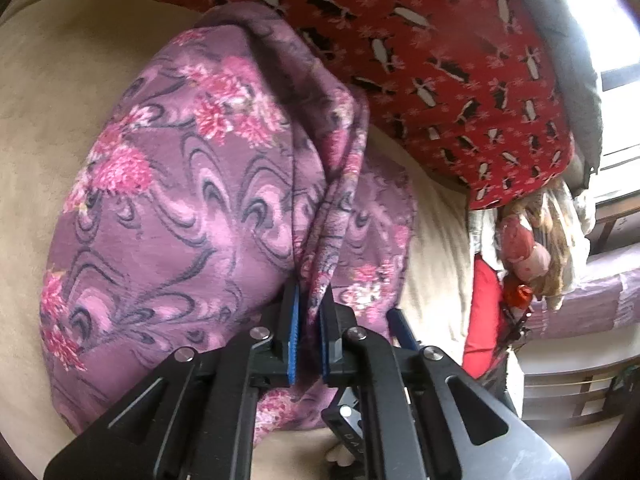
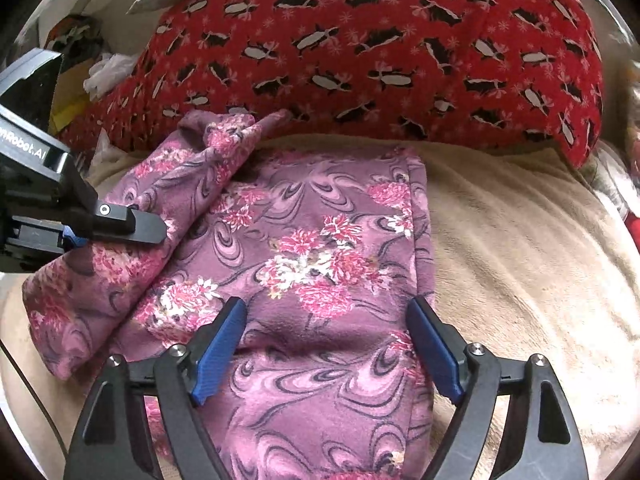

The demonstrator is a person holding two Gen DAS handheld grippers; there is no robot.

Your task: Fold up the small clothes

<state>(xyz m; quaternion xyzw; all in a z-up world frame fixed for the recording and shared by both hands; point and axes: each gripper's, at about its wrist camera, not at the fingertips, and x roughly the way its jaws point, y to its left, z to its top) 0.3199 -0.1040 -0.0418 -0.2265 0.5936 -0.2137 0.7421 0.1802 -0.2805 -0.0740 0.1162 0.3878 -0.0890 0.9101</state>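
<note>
A purple garment with pink flowers (image 2: pixel 320 248) lies on a beige blanket (image 2: pixel 520 240). My left gripper (image 1: pixel 310 304) is shut on a bunched fold of the garment (image 1: pixel 192 184) and holds that edge lifted. In the right wrist view the left gripper (image 2: pixel 120 228) reaches in from the left over the garment's raised left side. My right gripper (image 2: pixel 328 328) is open, its blue pads spread above the flat part of the garment, holding nothing. One blue tip of the right gripper (image 1: pixel 402 328) shows in the left wrist view, beside the left gripper.
A red cloth with black-and-white figures (image 2: pixel 380 48) lies bunched behind the garment, also in the left wrist view (image 1: pixel 440 60). Clutter, including a red item (image 1: pixel 486 312), sits at the blanket's right edge by a window (image 1: pixel 612 40). Beige blanket (image 1: pixel 48 100) spreads left.
</note>
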